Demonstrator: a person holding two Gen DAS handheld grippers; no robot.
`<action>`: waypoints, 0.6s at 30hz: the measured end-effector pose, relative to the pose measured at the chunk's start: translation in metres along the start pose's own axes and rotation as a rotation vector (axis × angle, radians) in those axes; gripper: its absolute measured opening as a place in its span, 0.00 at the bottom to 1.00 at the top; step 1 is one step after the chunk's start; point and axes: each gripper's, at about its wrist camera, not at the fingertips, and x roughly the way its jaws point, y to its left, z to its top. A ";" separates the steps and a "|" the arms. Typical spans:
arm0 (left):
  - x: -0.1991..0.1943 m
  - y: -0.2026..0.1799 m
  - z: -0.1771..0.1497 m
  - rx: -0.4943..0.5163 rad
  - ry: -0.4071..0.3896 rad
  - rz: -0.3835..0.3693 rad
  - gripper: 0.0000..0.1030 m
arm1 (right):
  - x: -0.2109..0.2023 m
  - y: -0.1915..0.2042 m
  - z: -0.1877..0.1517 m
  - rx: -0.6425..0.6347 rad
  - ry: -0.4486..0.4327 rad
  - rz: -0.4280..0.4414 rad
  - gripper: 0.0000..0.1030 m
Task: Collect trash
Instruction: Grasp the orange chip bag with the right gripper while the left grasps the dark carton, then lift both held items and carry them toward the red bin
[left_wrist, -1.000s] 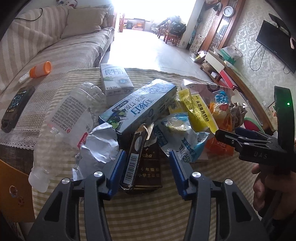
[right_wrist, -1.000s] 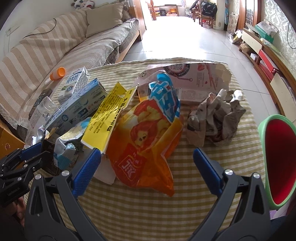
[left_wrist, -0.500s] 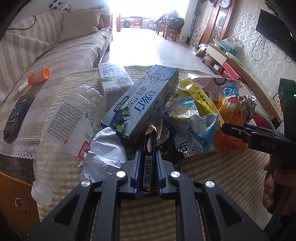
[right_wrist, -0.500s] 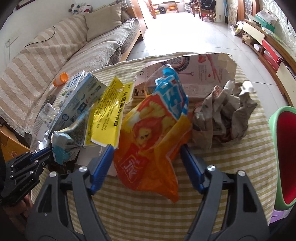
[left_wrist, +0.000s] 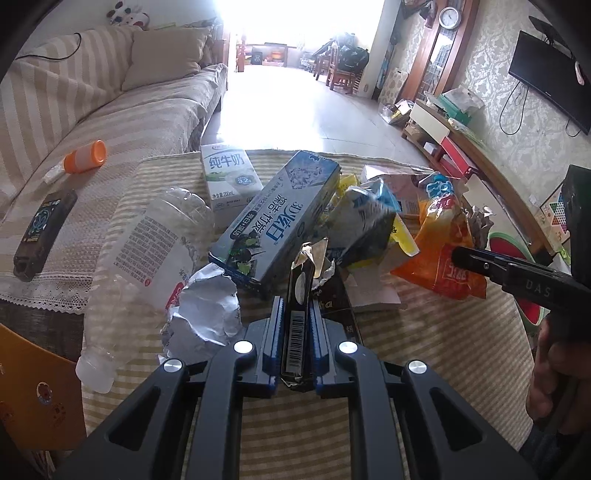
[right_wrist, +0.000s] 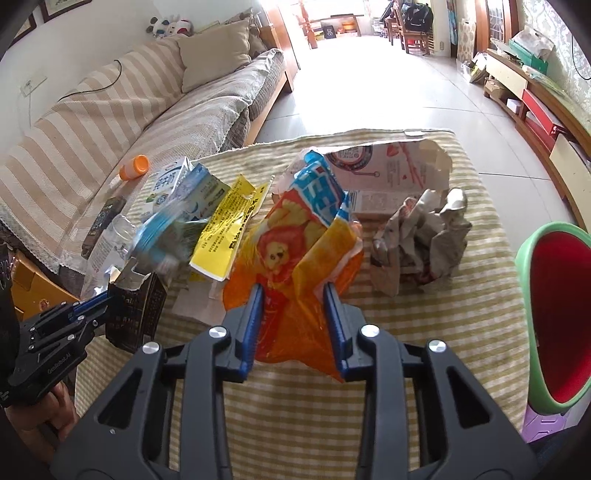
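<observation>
Left wrist view: left gripper (left_wrist: 294, 332) clamped on a flattened dark cardboard packet with a barcode (left_wrist: 297, 325), held on edge at the near side of the trash heap on the striped yellow tablecloth (left_wrist: 424, 350).

Right wrist view: right gripper (right_wrist: 295, 325), jaws just closing, pinches the crumpled orange plastic snack bag (right_wrist: 295, 258), mid-table beside the crumpled grey paper wad (right_wrist: 421, 240).

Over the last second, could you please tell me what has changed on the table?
The left gripper clamped the dark barcoded carton. The right gripper has just been closing on the orange snack bag, lifting it slightly. Bottle, milk carton and crumpled paper stayed put.
</observation>
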 end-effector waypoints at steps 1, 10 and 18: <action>-0.003 0.000 0.000 -0.002 -0.006 -0.001 0.10 | -0.004 0.000 0.000 -0.002 -0.005 -0.001 0.31; -0.040 -0.008 0.001 -0.003 -0.066 0.005 0.10 | -0.048 0.004 -0.001 -0.017 -0.063 0.004 0.31; -0.069 -0.013 0.010 0.006 -0.120 0.023 0.10 | -0.079 0.008 0.004 -0.027 -0.116 0.017 0.31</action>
